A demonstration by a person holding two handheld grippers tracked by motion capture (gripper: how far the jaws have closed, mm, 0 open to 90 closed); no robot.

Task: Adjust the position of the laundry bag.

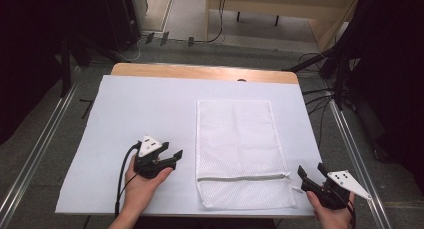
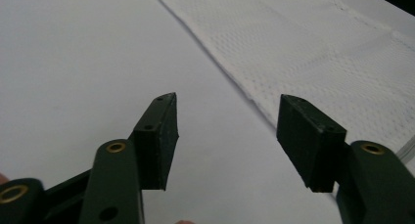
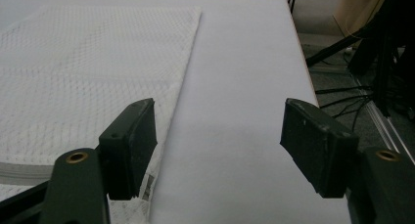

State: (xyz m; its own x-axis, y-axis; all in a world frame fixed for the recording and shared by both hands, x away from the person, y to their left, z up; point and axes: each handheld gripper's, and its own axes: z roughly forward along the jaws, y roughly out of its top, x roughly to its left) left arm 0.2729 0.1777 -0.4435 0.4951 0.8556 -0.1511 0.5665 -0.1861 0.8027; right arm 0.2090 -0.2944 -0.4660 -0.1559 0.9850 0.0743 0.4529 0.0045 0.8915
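Both grippers [image 1: 172, 153] [image 1: 309, 170] wide apart, empty.

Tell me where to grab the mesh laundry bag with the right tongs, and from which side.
Take the mesh bag at its near right corner, beside the zipper end. The right tongs sit open just off that edge, so come in from the right, low along the white table cover. The bag lies flat, so only an edge gives the jaws something to pinch.

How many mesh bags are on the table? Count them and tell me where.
1. The white mesh bag lies flat on the white table cover, right of centre, between the left gripper and the right gripper.
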